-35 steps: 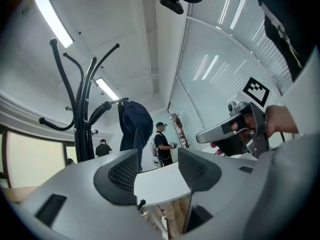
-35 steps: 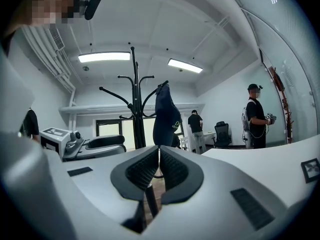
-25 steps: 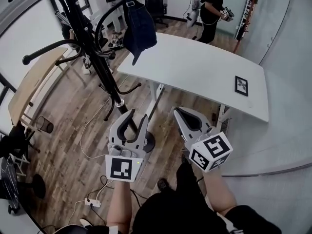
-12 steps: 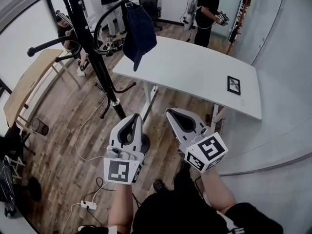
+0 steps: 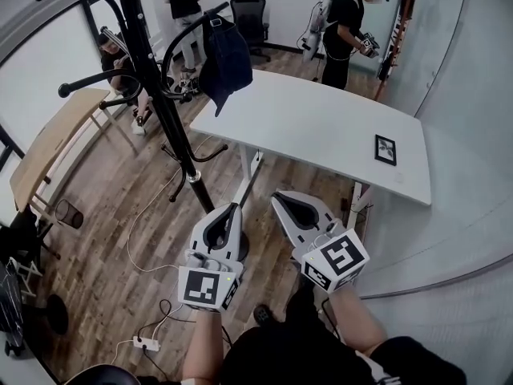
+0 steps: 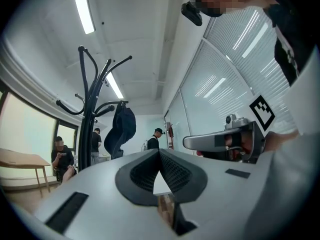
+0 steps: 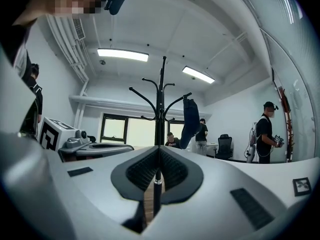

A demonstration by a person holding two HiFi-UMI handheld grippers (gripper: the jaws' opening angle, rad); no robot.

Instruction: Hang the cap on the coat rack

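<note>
A dark blue cap (image 5: pixel 224 58) hangs from a curved hook of the black coat rack (image 5: pixel 164 111) at the upper left of the head view. Both grippers are held low and near my body, well away from the rack and cap. My left gripper (image 5: pixel 234 210) is shut with nothing between its jaws. Beside it, my right gripper (image 5: pixel 277 198) is also shut and empty. In the left gripper view the cap (image 6: pixel 120 129) hangs beside the rack (image 6: pixel 86 134), beyond the closed jaws (image 6: pixel 159 152). The right gripper view shows the cap (image 7: pixel 191 118) on the rack (image 7: pixel 160 109) above its closed jaws (image 7: pixel 159 150).
A white table (image 5: pixel 321 127) stands behind the rack, with a small framed picture (image 5: pixel 385 149) on it. Several people stand or sit at the back by an office chair (image 5: pixel 252 14). A wooden table (image 5: pixel 48 147), a bin (image 5: pixel 70 213) and a power strip (image 5: pixel 146 344) are at the left.
The left gripper's jaws have gone from open to shut, empty. Both grippers have drawn back slightly from the rack. The cap stays on its hook.
</note>
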